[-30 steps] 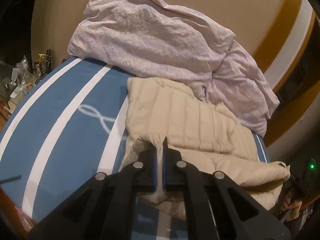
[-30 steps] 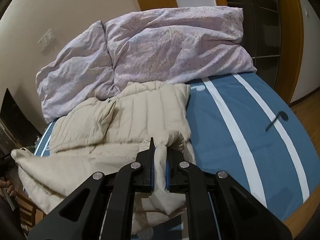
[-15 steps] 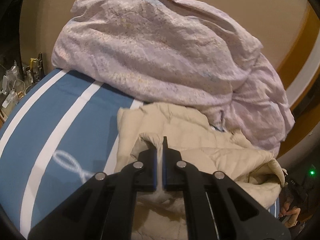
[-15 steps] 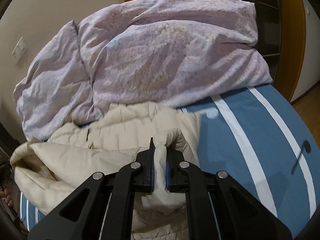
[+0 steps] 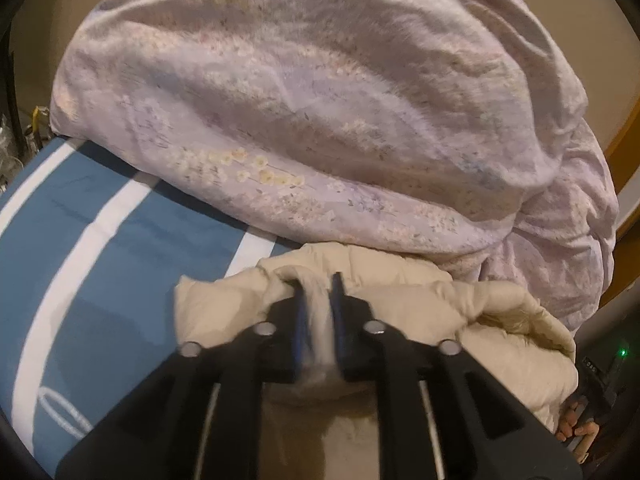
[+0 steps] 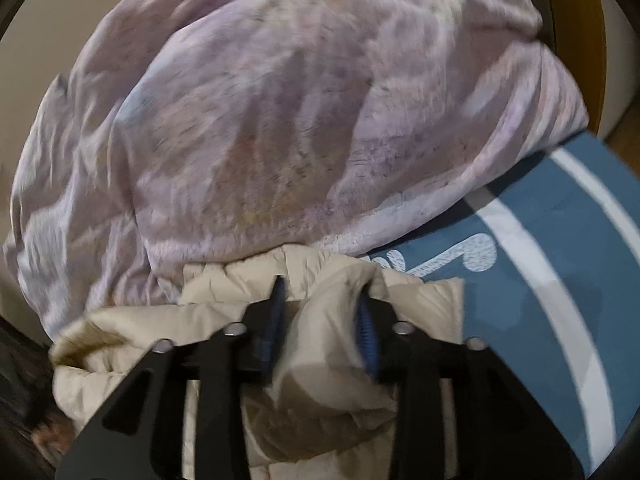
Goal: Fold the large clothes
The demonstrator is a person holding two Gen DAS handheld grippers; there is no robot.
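change: both grippers carried the beige puffer jacket's (image 6: 320, 320) edge up to the lilac duvet (image 5: 320, 120) | left gripper (image 5: 319, 304) jaws opening narrowly, right gripper (image 6: 320, 308) opening wider, fabric between both | meaning: fold laid, release under way

One beige quilted coat (image 5: 500, 320), one lilac floral duvet (image 5: 320, 120), one blue striped bedsheet (image 5: 100, 260), two claws.

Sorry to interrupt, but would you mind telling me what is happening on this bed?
A person with two handheld grippers is folding a beige puffer jacket on the blue striped bedsheet, beside a lilac duvet. The left gripper and right gripper are both opening, with jacket fabric between their jaws.
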